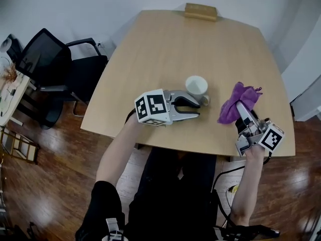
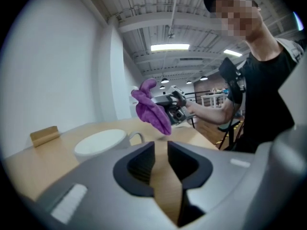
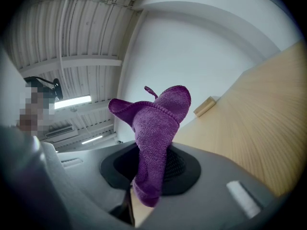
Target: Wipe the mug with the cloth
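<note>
Our left gripper (image 1: 196,109), fingers released, sits at six o'clock of the mug (image 1: 196,86), likely to steady it; right gripper (image 1: 242,111) clenches the cloth (image 1: 235,99) for wiping

1. The left gripper (image 2: 161,148) fills the foreground, its dark jaws a narrow gap apart with only the desk (image 2: 33,169) showing between them.
2. A white mug (image 2: 103,143) stands on the desk just beyond the jaws, to their left, with its handle pointing right.
3. Farther off, the right gripper (image 2: 173,104) holds a purple cloth (image 2: 151,108) up above the desk, and the cloth hangs down from it.
4. A small wooden block (image 2: 44,135) sits near the desk's far left edge.
5. A person (image 2: 268,95) in a black shirt stands at the right.
</note>
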